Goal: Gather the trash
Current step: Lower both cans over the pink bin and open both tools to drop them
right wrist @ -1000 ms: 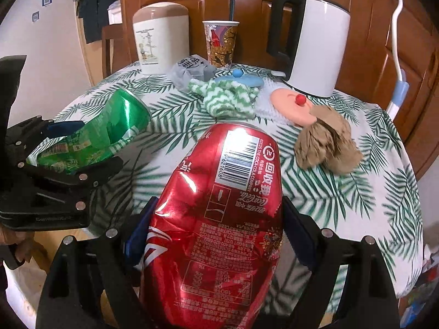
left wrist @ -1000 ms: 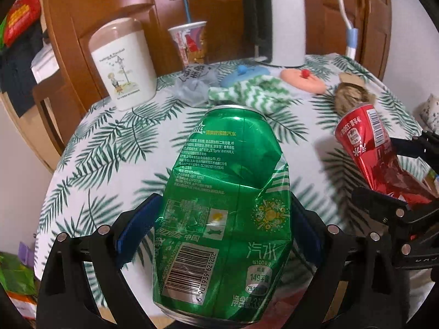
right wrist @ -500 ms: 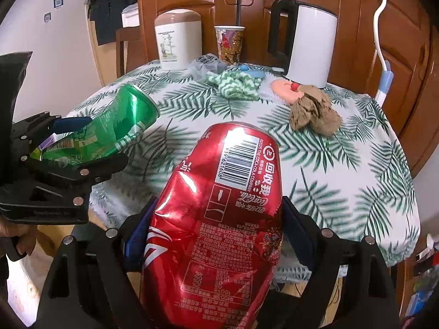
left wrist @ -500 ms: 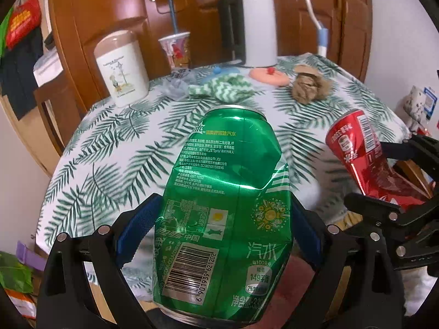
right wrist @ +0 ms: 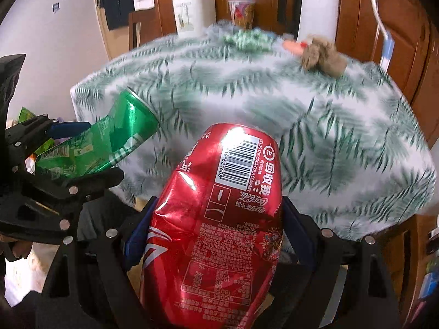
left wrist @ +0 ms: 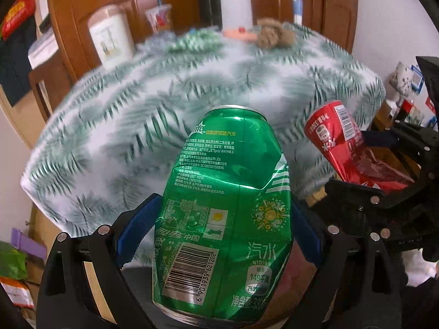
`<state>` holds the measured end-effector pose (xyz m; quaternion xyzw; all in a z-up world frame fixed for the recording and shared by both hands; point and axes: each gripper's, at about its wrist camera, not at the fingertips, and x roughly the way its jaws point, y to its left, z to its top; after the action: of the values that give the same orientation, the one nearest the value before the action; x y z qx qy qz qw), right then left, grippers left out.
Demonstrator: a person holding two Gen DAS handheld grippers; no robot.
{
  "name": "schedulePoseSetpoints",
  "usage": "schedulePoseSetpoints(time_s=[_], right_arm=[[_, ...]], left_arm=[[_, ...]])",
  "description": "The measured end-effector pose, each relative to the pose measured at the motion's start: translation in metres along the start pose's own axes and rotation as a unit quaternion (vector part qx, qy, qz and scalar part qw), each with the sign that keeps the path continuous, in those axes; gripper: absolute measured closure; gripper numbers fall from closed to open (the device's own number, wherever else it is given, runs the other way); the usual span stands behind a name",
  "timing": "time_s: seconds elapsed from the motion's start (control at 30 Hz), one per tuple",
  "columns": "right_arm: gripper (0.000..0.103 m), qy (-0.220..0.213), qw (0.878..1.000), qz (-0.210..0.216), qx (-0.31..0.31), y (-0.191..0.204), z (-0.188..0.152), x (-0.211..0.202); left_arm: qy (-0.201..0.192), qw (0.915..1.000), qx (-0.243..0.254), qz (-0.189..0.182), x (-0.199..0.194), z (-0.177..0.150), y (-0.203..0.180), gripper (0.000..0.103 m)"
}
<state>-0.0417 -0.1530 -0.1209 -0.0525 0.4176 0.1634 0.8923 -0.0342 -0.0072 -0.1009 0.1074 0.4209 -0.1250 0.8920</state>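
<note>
My left gripper (left wrist: 219,219) is shut on a dented green soda can (left wrist: 227,192), its blue pads pressing both sides. My right gripper (right wrist: 216,224) is shut on a crushed red cola can (right wrist: 219,219) in the same way. Each view shows the other pair too: the red can (left wrist: 337,139) in the right gripper (left wrist: 367,170) at the right edge, the green can (right wrist: 109,142) in the left gripper (right wrist: 68,159) at the left. Both cans hang in front of the near edge of the round table (left wrist: 164,104), off its leaf-print cloth. A crumpled brown paper ball (right wrist: 321,54) lies on the far side of the table.
At the back of the table stand a beige canister (right wrist: 192,8), a paper cup with a straw (right wrist: 242,11) and a white kettle (right wrist: 312,8). A green-striped cloth (right wrist: 247,39) and an orange lid (right wrist: 292,45) lie near them. Wooden doors rise behind. Clutter lies on the floor at both sides.
Both grippers have pulled back from the table with their cans and sunk a little. The table now looks smaller and farther, and its near edge shows. Neither grip has changed.
</note>
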Motion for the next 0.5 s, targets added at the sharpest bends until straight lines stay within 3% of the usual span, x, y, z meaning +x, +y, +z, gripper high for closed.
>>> schedulePoseSetpoints(time_s=[0.23, 0.5], right_arm=[[0.018, 0.060, 0.998, 0.009, 0.009, -0.001, -0.042, 0.051], [0.018, 0.132, 0.991, 0.010, 0.009, -0.007, -0.086, 0.114]], left_arm=[[0.065, 0.9978, -0.006, -0.002, 0.053, -0.043, -0.006, 0.013], [0.153, 0.9881, -0.014, -0.010, 0.130, -0.089, -0.002, 0.013]])
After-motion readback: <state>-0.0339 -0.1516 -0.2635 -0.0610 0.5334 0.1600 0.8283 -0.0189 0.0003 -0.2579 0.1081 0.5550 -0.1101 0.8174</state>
